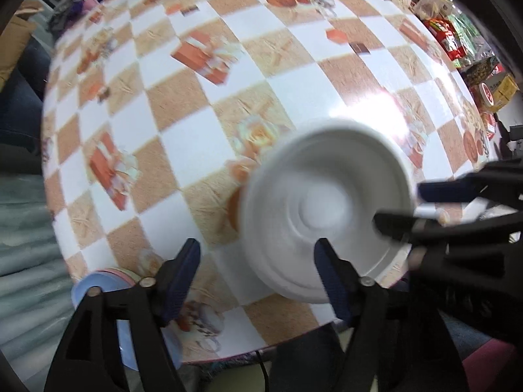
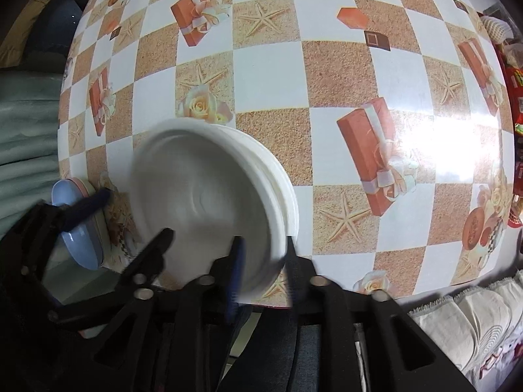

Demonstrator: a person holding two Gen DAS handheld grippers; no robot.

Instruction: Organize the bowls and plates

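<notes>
- Black and blue-padded, the left tongs (image 1: pixel 256 263) reach forward low over the near edge of the bench (image 1: pixel 202 104), their two fingers spread wide and gripping nothing.
- Just left of them, at the bench's near-left edge, lies a stack of small plates (image 1: pixel 98 285), a blue one on top and a pink rim beneath; the left finger partly covers it.
- Between and just beyond the spread fingers sits a white bowl (image 1: pixel 323 202), blurred, round, with ringed steps inside; the right finger of the left tongs overlaps its near rim.
- From the right wrist view the same white bowl (image 2: pixel 209 196) appears to rest in a stack of white dishes (image 2: pixel 281 179) whose rims show at its right side.
- Coming in from the right, the right tongs (image 2: pixel 263 261) point at the bowl with its near rim between their fingers; whether they pinch it I cannot tell, as the blur hides contact.
- Checked in white and tan, the bench cover (image 2: pixel 327 81) carries printed gift boxes, starfish and roses.
</notes>
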